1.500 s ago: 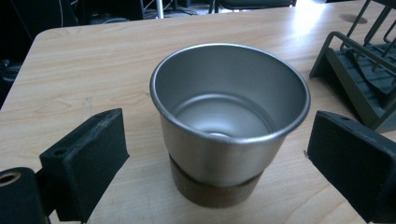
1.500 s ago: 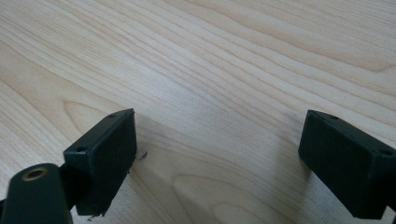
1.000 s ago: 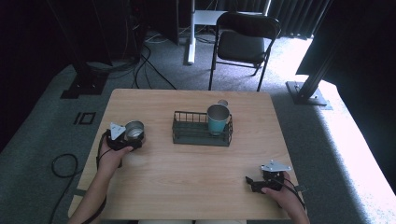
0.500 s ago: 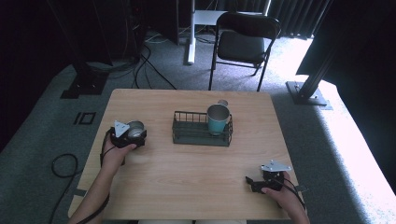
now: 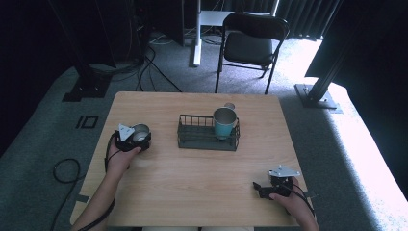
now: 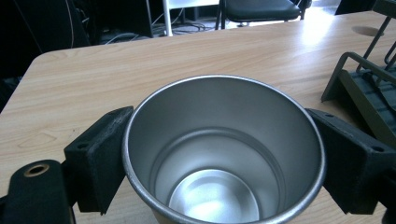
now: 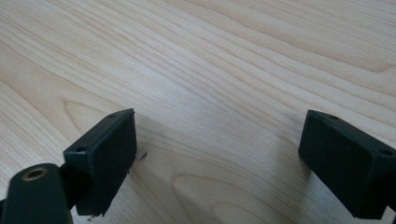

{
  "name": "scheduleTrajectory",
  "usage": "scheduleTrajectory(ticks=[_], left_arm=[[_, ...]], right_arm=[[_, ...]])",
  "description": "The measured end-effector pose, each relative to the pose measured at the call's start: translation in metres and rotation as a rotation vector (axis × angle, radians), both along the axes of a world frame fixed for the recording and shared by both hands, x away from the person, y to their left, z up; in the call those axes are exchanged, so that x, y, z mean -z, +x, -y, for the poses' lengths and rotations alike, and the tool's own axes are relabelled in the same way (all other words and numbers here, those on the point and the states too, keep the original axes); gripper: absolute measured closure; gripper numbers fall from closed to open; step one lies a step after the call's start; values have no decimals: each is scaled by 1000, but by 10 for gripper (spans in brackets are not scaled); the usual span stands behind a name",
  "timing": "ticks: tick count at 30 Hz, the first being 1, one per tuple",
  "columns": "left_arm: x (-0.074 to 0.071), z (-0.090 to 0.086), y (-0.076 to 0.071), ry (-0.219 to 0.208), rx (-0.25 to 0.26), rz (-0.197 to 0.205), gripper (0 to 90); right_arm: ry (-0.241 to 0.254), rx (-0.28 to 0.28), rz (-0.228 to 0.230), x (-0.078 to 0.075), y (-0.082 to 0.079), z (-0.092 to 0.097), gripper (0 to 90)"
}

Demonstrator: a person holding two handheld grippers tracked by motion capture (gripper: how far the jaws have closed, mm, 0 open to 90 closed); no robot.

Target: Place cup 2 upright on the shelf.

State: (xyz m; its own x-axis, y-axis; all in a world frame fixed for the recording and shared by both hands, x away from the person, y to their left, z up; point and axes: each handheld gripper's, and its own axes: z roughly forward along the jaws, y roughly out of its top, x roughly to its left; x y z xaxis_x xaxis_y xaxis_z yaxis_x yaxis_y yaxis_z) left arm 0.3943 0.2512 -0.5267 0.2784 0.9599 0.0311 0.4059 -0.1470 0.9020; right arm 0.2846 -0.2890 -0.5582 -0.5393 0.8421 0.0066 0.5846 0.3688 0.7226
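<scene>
left gripper [image 5: 137, 139] jaws clamped on both sides of steel cup [image 6: 224, 154], cup upright at table [image 5: 192, 178] left side, well left of wire rack [image 5: 208, 133] holding teal cup [image 5: 224, 122]; right gripper [image 5: 262, 188] jaws apart, low over bare wood near front right

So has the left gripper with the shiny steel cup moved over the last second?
Yes. The left gripper and its shiny steel cup drifted slightly toward the person, away from the table's far edge.
</scene>
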Motion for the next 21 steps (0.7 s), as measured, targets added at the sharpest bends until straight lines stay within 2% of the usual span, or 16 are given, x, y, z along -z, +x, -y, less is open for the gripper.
scheduleTrajectory(ticks=[5, 13, 18, 21], left_arm=[[-2, 0, -1, -10, 22, -2, 140], [-14, 1, -4, -17, 45, 3, 140], [-23, 2, -6, -42, 73, 1, 140], [-27, 3, -7, -37, 76, 10, 140]], right_arm=[[-1, 0, 0, 0, 0, 0, 109], [-1, 0, 1, 0, 0, 0, 109], [-1, 0, 0, 0, 0, 0, 109], [-1, 0, 0, 0, 0, 0, 109]])
